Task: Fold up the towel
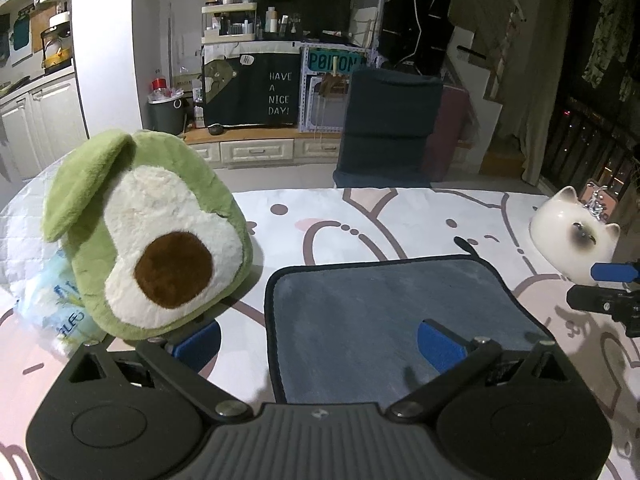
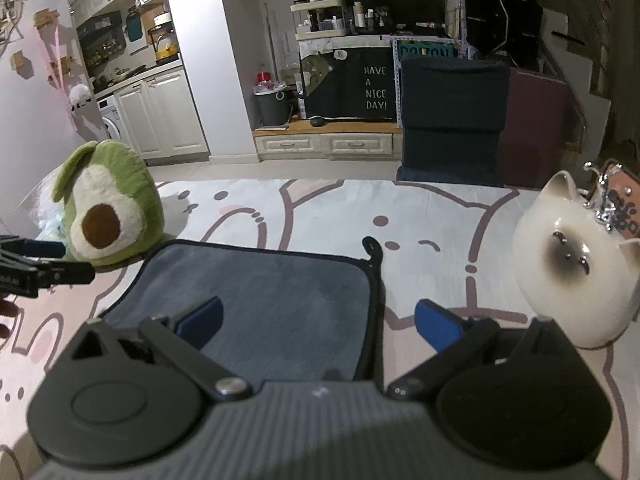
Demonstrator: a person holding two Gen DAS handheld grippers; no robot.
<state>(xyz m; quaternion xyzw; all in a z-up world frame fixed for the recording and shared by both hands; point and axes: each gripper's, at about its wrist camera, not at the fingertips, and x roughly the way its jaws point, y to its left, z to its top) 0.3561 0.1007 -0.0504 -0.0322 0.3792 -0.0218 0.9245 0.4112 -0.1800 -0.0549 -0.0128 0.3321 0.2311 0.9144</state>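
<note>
A grey-blue towel [image 1: 384,312] with a dark trim lies flat on the patterned table cover, also seen in the right wrist view [image 2: 280,296]. A small hanging loop [image 2: 374,250] sticks out at its far right corner. My left gripper [image 1: 320,344] is open, its blue pads straddling the towel's left edge from above. My right gripper [image 2: 318,326] is open, its pads straddling the towel's right edge. Neither holds anything. The right gripper shows at the right edge of the left wrist view [image 1: 608,288]; the left gripper shows at the left edge of the right wrist view [image 2: 40,264].
A green avocado plush [image 1: 152,236] stands left of the towel, with a plastic packet [image 1: 52,304] behind it. A white ceramic cat [image 2: 576,264] stands to the right. The table cover [image 1: 360,224] has a pink cartoon print. A dark chair [image 1: 388,128] stands beyond the far edge.
</note>
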